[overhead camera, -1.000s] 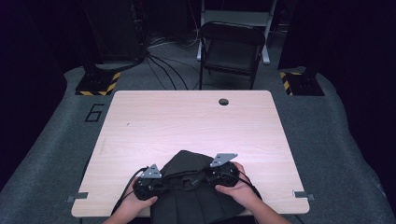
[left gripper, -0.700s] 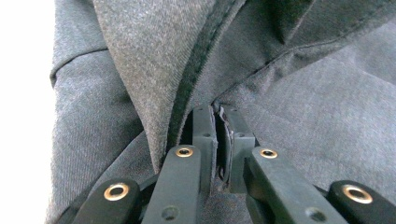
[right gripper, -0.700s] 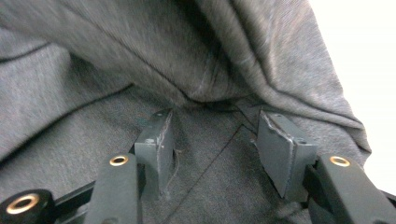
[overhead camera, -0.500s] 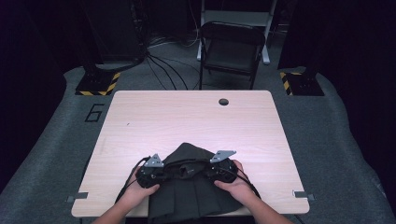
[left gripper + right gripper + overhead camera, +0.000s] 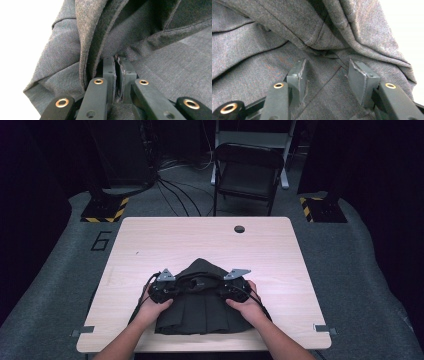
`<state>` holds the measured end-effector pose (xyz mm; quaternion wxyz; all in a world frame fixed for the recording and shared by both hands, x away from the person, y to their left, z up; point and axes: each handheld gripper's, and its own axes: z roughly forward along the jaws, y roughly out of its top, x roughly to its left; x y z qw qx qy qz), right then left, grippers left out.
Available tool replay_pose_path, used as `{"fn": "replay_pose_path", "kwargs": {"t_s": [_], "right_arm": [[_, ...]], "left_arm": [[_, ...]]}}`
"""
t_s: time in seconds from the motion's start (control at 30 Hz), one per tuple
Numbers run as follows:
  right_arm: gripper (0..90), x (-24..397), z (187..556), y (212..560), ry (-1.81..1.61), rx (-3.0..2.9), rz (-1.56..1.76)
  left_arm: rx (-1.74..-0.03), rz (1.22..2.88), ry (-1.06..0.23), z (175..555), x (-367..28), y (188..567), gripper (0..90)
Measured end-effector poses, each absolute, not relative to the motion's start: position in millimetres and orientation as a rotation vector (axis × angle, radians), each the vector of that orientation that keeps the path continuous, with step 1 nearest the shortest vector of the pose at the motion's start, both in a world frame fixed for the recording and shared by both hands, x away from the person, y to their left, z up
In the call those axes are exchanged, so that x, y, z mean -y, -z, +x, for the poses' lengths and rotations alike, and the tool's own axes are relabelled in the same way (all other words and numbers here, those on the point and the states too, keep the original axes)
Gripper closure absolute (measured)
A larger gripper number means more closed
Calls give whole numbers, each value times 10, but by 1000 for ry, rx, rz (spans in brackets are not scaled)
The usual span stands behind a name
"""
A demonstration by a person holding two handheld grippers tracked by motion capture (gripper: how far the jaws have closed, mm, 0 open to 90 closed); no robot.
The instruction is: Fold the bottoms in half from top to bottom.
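High view overhead, facing forward-down on bench (image 5: 150, 245); both gripper views sit tight against the shared dark garment (image 5: 200, 310).

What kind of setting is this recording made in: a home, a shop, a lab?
Most likely a lab or recording studio, not a home: a bare wooden table on grey carpet marked with a 6, hazard-striped stand bases, loose floor cables and a folding chair against a dark surround.

Lab or recording studio, not a home. Pale wood surface (image 5: 150, 245) stands alone on grey carpet (image 5: 350, 270), dark all around. Black-yellow hazard-striped stand bases (image 5: 105, 210) at both far corners, loose cables (image 5: 175, 190) on floor, a folding chair (image 5: 248, 170) behind, a "6" (image 5: 101, 240) marked on carpet.
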<state>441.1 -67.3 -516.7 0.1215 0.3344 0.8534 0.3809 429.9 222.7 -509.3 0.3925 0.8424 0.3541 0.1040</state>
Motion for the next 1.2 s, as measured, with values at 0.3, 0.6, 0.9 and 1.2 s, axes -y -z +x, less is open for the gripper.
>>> {"fn": "replay_pose_path", "kwargs": {"t_s": [0.3,0.6,0.9,1.2], "right_arm": [[410,660,4514,5105,-1105,-2512,1023],[285,692,4343,4753,-1119,-2474,926],[155,521,4308,4354,-1163,-2467,773],[140,285,4316,4195,-1186,-2536,600]], "left_arm": [[-919,2145,-277,4346,-2219,5064,830],[-928,2133,-287,4341,-2209,5071,821],[-929,2137,-296,4324,-2197,5062,789],[-923,2136,-296,4324,-2208,5048,778]]}}
